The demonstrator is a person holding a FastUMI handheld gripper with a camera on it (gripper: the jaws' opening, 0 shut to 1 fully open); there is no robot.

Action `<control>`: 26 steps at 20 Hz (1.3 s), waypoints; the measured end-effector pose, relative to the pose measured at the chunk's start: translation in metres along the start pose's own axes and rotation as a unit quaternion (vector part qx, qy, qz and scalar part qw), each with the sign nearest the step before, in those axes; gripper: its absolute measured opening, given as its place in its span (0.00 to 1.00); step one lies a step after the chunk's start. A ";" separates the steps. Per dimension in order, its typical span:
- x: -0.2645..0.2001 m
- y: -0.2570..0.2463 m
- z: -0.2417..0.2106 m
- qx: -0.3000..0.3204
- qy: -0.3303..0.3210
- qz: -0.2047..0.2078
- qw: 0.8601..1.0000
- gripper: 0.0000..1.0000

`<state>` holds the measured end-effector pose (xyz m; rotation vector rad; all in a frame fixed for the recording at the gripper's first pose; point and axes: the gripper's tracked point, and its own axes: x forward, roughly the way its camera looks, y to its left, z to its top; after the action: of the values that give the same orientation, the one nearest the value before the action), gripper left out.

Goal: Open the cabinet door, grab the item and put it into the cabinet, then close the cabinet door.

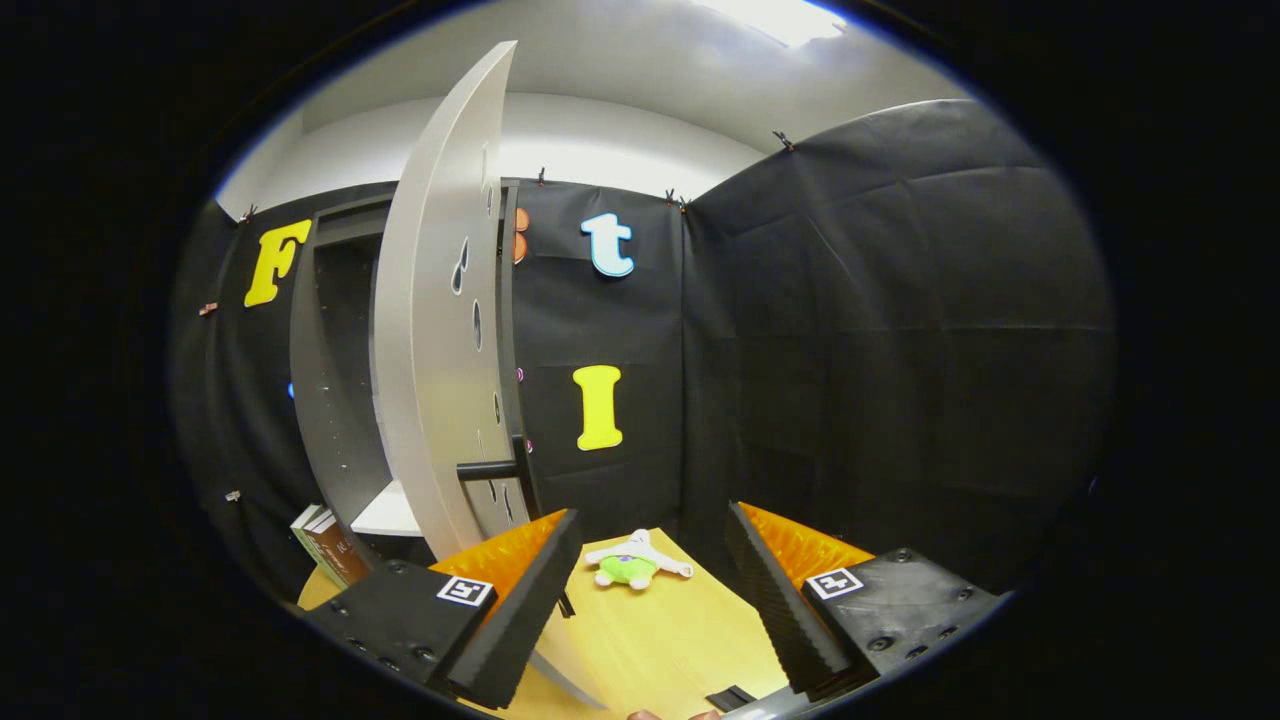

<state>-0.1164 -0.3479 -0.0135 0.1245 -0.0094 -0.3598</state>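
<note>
A grey cabinet (330, 400) stands beyond my left finger, and its pale door (440, 330) is swung wide open toward me, edge-on. A dark bar handle (492, 468) sticks out of the door low down, just above my left fingertip (545, 560). A small green and white plush toy (632, 564) lies on the wooden table (660, 640), ahead of my fingers and between them. My gripper (650, 545) is open with nothing in it.
Some books (325, 545) lean beside the cabinet's foot on the left. A white shelf (392, 512) shows inside the cabinet. Black cloth walls close the booth behind and to the right. A small dark object (730, 697) lies on the table near me.
</note>
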 end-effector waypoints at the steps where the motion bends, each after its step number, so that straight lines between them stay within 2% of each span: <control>1: -0.002 0.005 -0.002 0.003 0.000 -0.002 1.000 0.98; 8: -0.025 0.056 -0.006 0.001 0.004 0.022 1.000 0.98; 19: -0.041 0.193 -0.027 0.024 0.027 0.115 0.993 0.98; 26: -0.043 0.283 -0.051 0.006 0.052 0.188 0.981 0.98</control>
<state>-0.0557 -0.0638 -0.0281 0.1500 0.0684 0.0249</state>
